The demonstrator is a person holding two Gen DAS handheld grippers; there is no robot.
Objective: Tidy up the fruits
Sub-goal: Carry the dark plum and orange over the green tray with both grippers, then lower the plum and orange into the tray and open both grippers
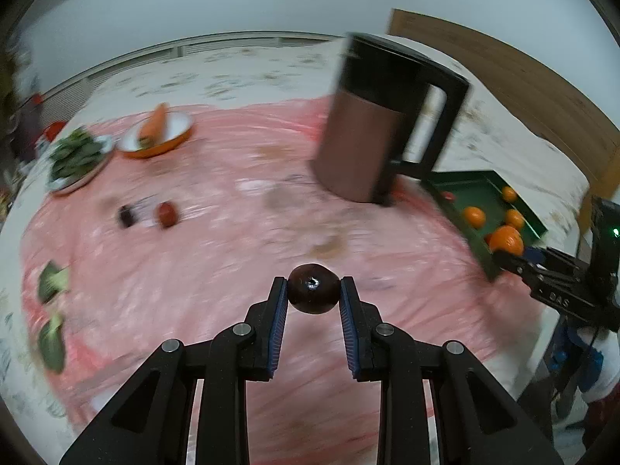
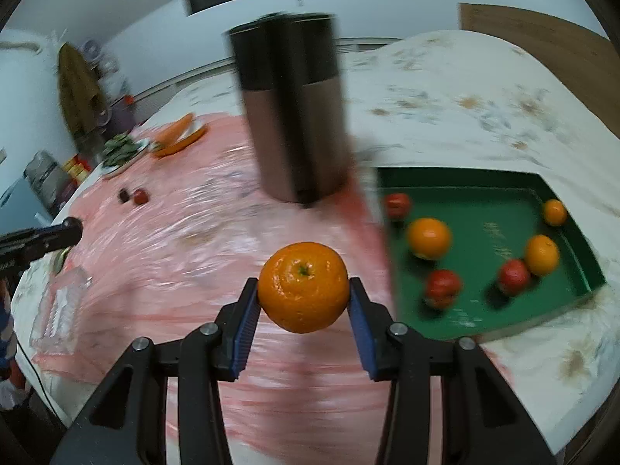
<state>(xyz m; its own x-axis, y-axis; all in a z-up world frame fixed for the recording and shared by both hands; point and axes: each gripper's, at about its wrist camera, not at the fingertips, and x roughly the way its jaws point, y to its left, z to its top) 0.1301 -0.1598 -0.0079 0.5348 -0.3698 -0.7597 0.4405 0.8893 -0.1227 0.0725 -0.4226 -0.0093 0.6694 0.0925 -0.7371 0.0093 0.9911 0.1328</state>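
Note:
My left gripper (image 1: pixel 314 290) is shut on a small dark red fruit (image 1: pixel 313 293), held above the pink sheet. My right gripper (image 2: pixel 303 288) is shut on an orange (image 2: pixel 303 286), which also shows in the left wrist view as an orange (image 1: pixel 505 239) at the near end of the green tray (image 1: pixel 478 242). The green tray (image 2: pixel 488 310) lies to the right in the right wrist view, holding several oranges and red fruits. A dark fruit (image 1: pixel 126 216) and a red fruit (image 1: pixel 167 214) lie loose on the sheet at the left.
A tall brown and black kettle (image 1: pixel 372 124) stands beside the tray's far end. A plate of leafy greens (image 1: pixel 75 159) and an orange bowl with a carrot (image 1: pixel 157 133) sit at the far left. Green vegetable pieces (image 1: pixel 52 316) lie at the left edge. A clear plastic box (image 2: pixel 58 314) lies left.

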